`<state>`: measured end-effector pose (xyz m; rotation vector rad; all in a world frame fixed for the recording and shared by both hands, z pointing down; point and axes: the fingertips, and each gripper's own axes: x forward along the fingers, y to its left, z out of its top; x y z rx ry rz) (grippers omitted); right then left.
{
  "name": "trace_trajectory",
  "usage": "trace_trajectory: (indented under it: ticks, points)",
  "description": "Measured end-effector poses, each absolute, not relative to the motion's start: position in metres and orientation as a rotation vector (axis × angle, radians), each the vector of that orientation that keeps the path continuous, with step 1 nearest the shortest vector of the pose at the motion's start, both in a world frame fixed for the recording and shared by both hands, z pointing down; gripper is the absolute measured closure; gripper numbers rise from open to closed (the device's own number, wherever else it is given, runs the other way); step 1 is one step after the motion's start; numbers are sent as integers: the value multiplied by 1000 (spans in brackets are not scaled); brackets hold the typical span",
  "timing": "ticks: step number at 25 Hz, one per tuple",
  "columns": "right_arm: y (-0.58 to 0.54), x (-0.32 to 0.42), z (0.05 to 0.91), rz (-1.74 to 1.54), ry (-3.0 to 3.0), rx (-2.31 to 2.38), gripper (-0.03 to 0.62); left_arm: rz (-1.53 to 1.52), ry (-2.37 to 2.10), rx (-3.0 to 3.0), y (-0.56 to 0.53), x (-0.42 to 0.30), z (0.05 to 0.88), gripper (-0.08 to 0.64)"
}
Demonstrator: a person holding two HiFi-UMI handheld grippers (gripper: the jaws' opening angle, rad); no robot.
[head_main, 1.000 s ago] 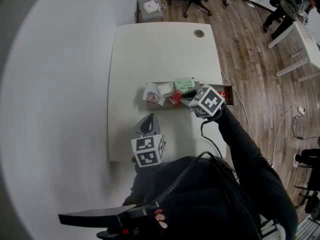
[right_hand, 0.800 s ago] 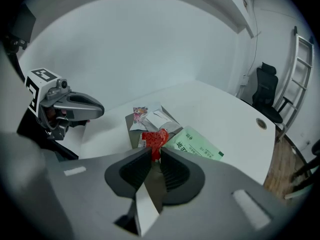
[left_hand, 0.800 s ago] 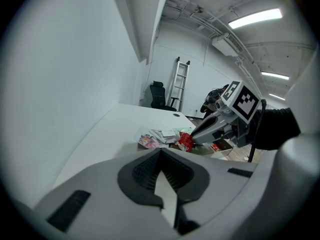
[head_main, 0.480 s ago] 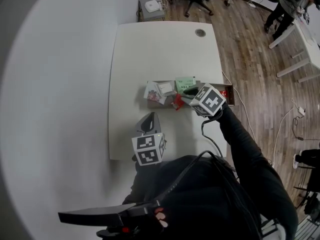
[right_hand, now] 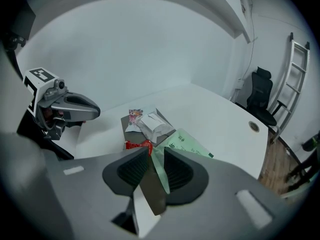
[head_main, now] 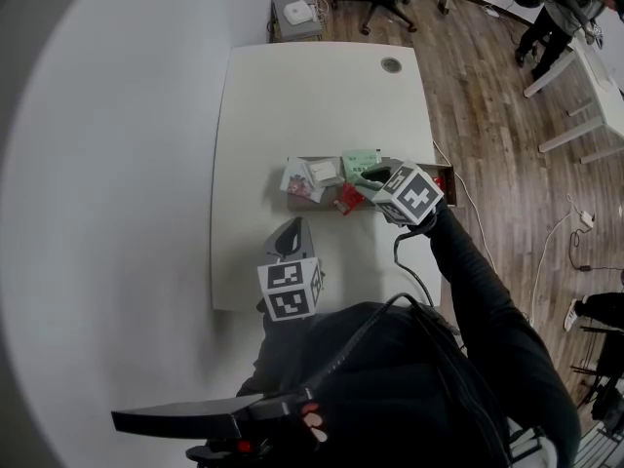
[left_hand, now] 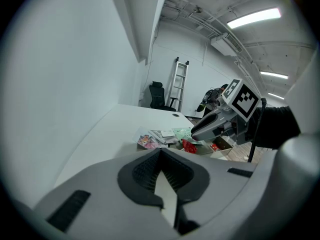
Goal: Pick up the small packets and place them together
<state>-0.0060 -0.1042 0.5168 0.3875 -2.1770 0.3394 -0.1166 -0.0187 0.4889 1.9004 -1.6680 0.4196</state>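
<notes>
With the jaws of your right tool just opened and now apart around a corner of the green packet, which lies against the other packets ahead on the surface, gathering appears nearly complete; your left tool sits closed and empty.

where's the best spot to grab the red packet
The red packet lies by the near edge of the cardboard tray, with white packets and the green packet crowding its far side. Probably pinch its crumpled raised edge from above, on the person's side.
</notes>
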Motion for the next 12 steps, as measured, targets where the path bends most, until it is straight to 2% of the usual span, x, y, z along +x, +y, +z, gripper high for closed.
trace_trajectory:
  ticks: [12]
  points:
    - [-118,3,501,313,-2210,455,500,419,-1668,1905,-19,-117,488,560]
